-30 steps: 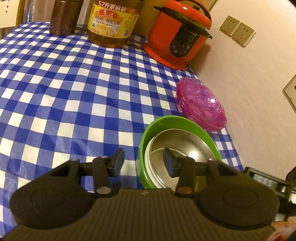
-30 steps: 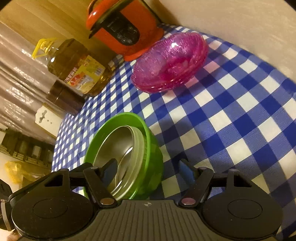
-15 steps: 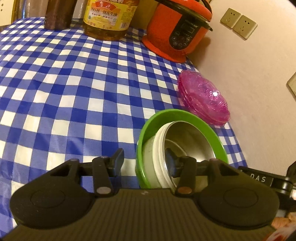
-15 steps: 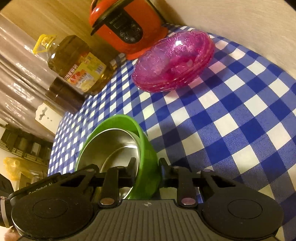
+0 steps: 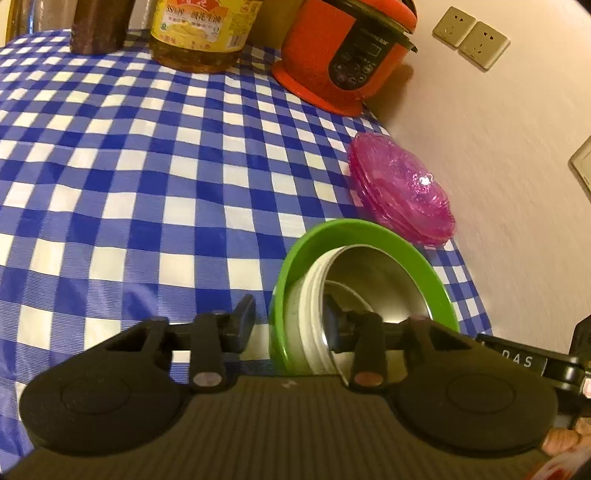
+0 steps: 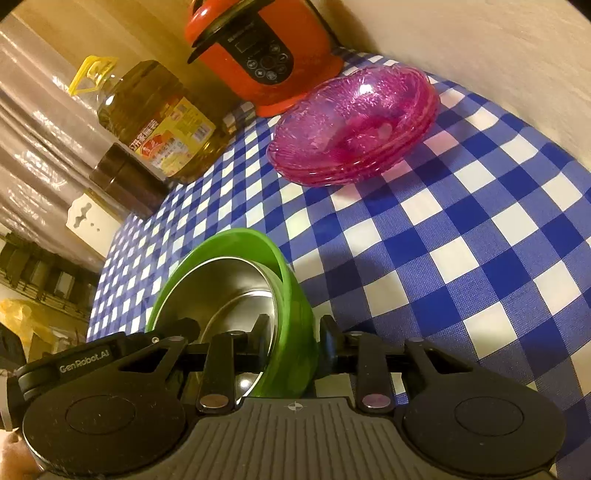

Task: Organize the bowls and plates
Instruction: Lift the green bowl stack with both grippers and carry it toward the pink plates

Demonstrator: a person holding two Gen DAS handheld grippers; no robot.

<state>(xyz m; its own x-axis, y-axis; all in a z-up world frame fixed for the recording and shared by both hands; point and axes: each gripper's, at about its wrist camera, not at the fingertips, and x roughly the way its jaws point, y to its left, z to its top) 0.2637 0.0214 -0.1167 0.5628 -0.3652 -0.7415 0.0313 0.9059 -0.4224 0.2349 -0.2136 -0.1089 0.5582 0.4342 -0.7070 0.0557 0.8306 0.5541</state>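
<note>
- Desk (image 5: 147, 177) carried a blue-and-white checked cloth; wall along its right side.
- Far left, back edge: dark jar (image 5: 99, 26); just right of it an oil bottle (image 5: 203, 33) with a yellow label.
- Right of the bottle, in the back corner: red cooker (image 5: 343, 55). Two wall sockets (image 5: 471, 42) further right.
- Left gripper (image 5: 288, 325): fingers (image 5: 243, 323) spread, straddling the left rim of the bowls. Left finger outside the green bowl (image 5: 291, 266), right finger inside the steel one. No visible pressure on either wall; contact could not be told.
- Green bowl sat at the near right edge of the desk, tilted, its mouth toward the left wrist camera. A white bowl (image 5: 306, 295) nested inside it, and a steel bowl (image 5: 376, 273) inside that.
- Right wrist view: same stack, green bowl (image 6: 295, 295) outermost, steel bowl (image 6: 229, 288) within; white bowl not discernible there.
- Right gripper (image 6: 291, 339): fingers (image 6: 328, 332) closed in on the right-hand wall of the stack, one inside the steel bowl, one against the green outer wall; pinching the green bowl.
- Beyond the stack, near the wall and apart from it: pile of pink dishes (image 5: 402, 188), nested, between the green bowl and the cooker.
- Pink dishes (image 6: 354, 125) showed several rims in the right wrist view; exact count unclear.
</note>
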